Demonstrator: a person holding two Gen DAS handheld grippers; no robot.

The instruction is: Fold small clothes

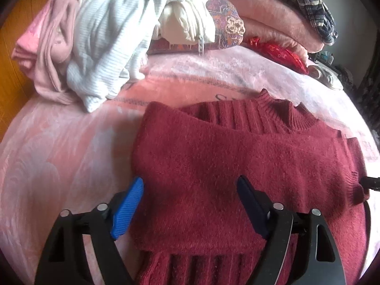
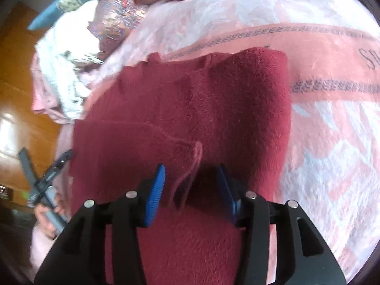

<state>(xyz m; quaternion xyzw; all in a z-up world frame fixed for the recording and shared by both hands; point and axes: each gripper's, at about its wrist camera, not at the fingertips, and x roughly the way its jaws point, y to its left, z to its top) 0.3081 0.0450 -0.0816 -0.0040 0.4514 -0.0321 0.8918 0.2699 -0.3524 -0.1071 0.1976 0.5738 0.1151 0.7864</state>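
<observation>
1. Broadly, a dark red sweater point(image 1: 237, 156) lies folded on a bed covered by a pink blanket point(image 1: 59, 156), its ribbed collar point(image 1: 277, 114) toward the far side and a ribbed hem at the near edge in the left wrist view.
2. Left tongs point(image 1: 190, 204) are spread wide and grip nothing; the blue pad point(image 1: 128, 209) on one finger sits at the sweater's left edge, the other finger over the knit.
3. Right tongs point(image 2: 192, 190) are also parted, hovering low over the sweater point(image 2: 190, 109) with a raised fold of the fabric point(image 2: 190, 166) between the fingers; whether the pads touch it cannot be told.
4. At the far left of the bed sits a heap of clothes: a pink garment point(image 1: 45, 47) and a white ribbed top point(image 1: 106, 42).
5. Behind the heap are a cream bundle point(image 1: 187, 21), a patterned pillow point(image 1: 225, 16), folded pink blankets point(image 1: 280, 19), a plaid cloth point(image 1: 306, 2) and a red item point(image 1: 280, 54).
6. Wooden floor point(image 2: 21, 90) shows to the left in the right wrist view.
</observation>
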